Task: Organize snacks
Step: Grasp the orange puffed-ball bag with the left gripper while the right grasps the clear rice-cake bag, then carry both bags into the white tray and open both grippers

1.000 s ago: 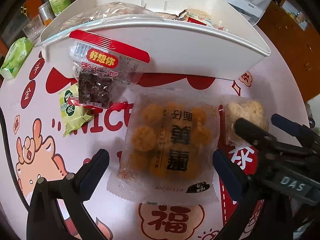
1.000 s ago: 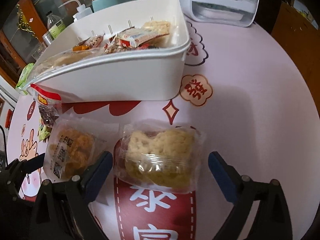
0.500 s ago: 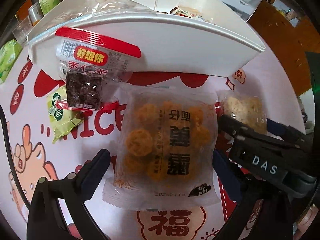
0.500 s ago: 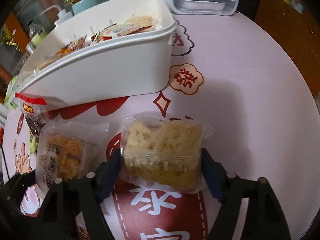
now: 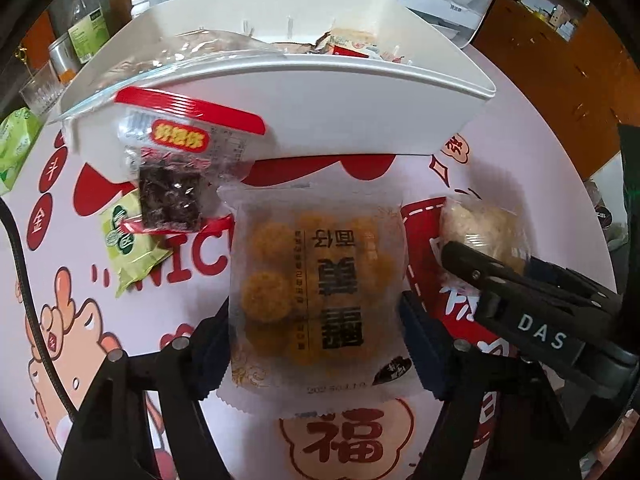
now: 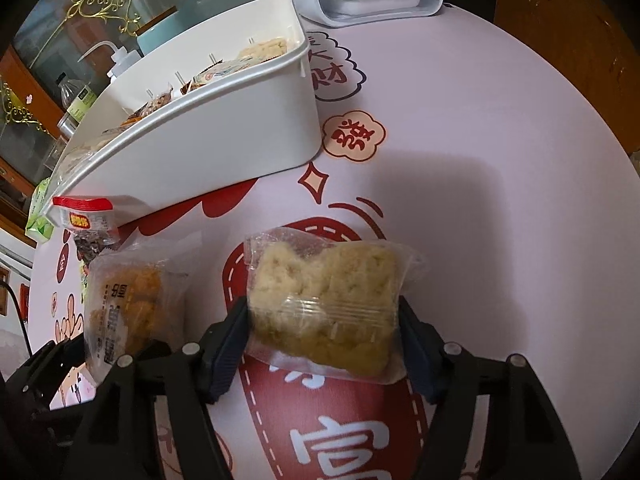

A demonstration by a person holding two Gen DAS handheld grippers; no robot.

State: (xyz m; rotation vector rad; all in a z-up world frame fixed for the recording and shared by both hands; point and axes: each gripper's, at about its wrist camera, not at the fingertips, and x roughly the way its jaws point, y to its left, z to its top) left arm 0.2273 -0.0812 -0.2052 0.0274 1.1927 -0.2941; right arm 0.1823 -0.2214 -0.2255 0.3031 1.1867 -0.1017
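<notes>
1. Frosted crinkly packet of round golden balls (image 5: 316, 296), frame centre, is pinched by the left gripper (image 5: 316, 344).
2. Clear-wrapped lumpy pale cake (image 6: 326, 312), lower centre, is clamped by the right gripper (image 6: 324, 344).
3. Smooth white bin (image 5: 320, 112) sits along the top.

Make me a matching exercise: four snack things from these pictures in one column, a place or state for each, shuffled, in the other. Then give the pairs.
Things
1. golden ball pack
2. pale rice cake pack
3. dark date bar pack
4. white bin

Places or states
A. leaning against the bin's front wall
B. between the left gripper's jaws
C. holds several snacks
D. between the right gripper's jaws

Pairs: 1-B, 2-D, 3-A, 4-C
</notes>
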